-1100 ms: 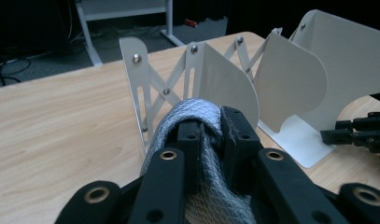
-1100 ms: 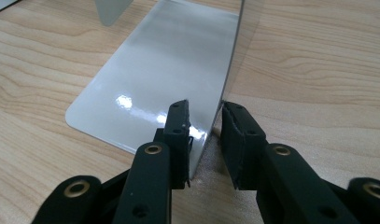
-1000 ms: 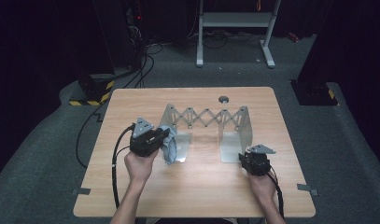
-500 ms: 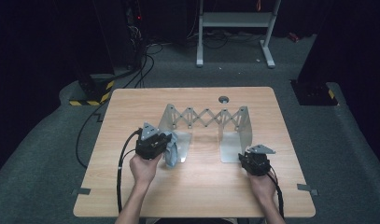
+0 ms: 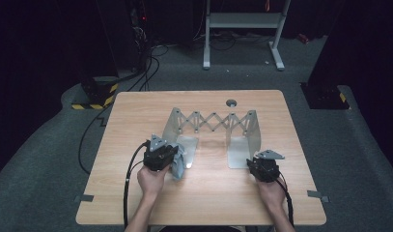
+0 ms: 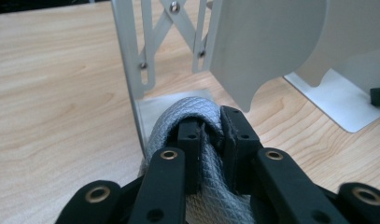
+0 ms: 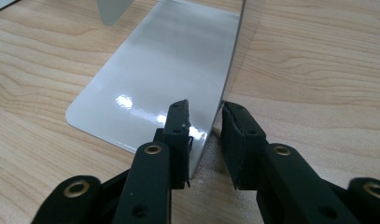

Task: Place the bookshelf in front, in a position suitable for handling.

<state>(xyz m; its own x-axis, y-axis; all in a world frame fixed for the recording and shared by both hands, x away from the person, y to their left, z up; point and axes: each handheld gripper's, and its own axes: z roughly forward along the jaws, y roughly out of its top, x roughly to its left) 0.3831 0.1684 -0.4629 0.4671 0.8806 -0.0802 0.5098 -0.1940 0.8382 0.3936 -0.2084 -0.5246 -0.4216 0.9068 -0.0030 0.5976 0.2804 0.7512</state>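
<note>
Since the earlier frames the left gripper point(image 5: 177, 162) has come down and toward the near side of the table point(image 5: 136, 111), carrying a grey woven pouch point(image 6: 197, 112); right gripper point(image 5: 256, 163) hasn't shifted.

Left jaws clenched on the pouch, fabric folded over and pinched between the pads. Pouch sits just at the near end of the left upright plate point(image 6: 131, 70) of a metal expanding rack point(image 5: 213, 121), over that plate's flat foot point(image 6: 155, 100). A second curved plate point(image 6: 267, 42) stands just beyond the pouch in the left gripper view, close on its far side, so room ahead is tight; open wood to the left of the upright.

Right jaws straddle the near edge of the rack's right upright plate point(image 7: 234, 60); one pad close against its shiny face, other w/ a slim gap on the far side — can't tell if they press. Its foot point(image 7: 155, 70) lies flat on the wood w/ rounded corners.

Rack's scissor lattice point(image 5: 216, 120) spans between both uprights, mid-table; bare wood betw. the two feet. Small dark hole point(image 5: 231, 103) near the far table edge, well apart. Cables point(image 5: 131, 179) trail off the near edge from both grippers. Floor beyond: white stand legs point(image 5: 242, 29), striped block point(image 5: 95, 99) at far left.
</note>
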